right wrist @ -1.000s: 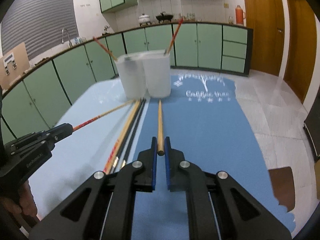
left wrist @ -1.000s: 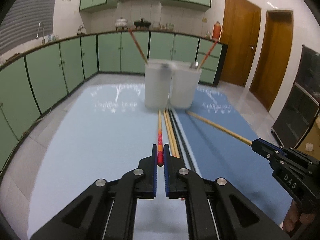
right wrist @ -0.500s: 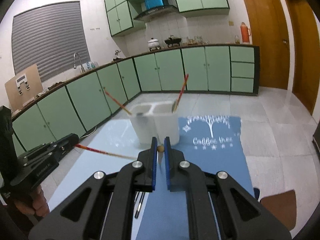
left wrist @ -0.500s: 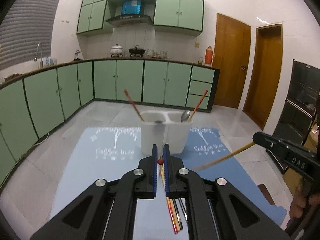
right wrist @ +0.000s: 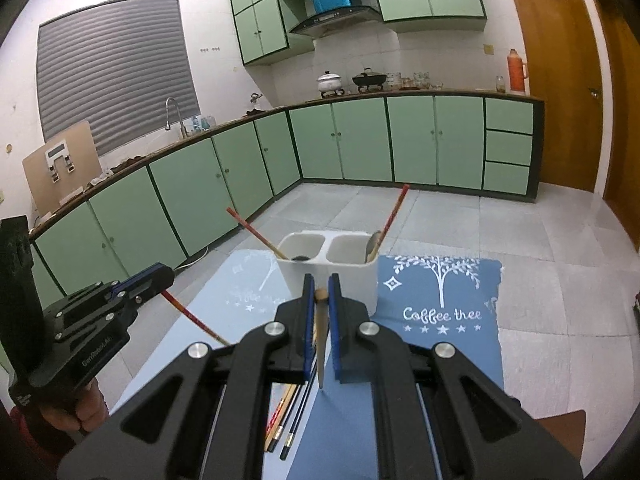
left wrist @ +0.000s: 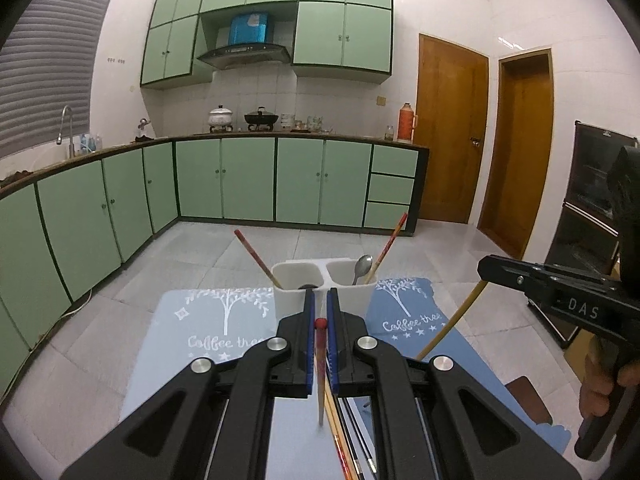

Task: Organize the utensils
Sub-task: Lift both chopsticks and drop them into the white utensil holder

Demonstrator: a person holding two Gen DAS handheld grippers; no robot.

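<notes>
- Left gripper point(left wrist: 320, 322) raised above the table point(left wrist: 160, 360), jaws clamped on a red-tipped chopstick point(left wrist: 320, 364) hanging point down between them
- Right gripper point(right wrist: 319, 312) raised too, jaws clamped on a plain wooden chopstick point(right wrist: 321, 344), hanging almost upright
- White two-compartment holder point(right wrist: 332, 280) just ahead on the blue mat point(right wrist: 440, 320)
- Left compartment: one red chopstick point(right wrist: 250, 230) leaning left
- Right compartment: a spoon point(left wrist: 362, 266) and another red chopstick point(left wrist: 390, 240) leaning right
- Several loose chopsticks point(right wrist: 286, 420) lying together on the mat below the grippers
</notes>
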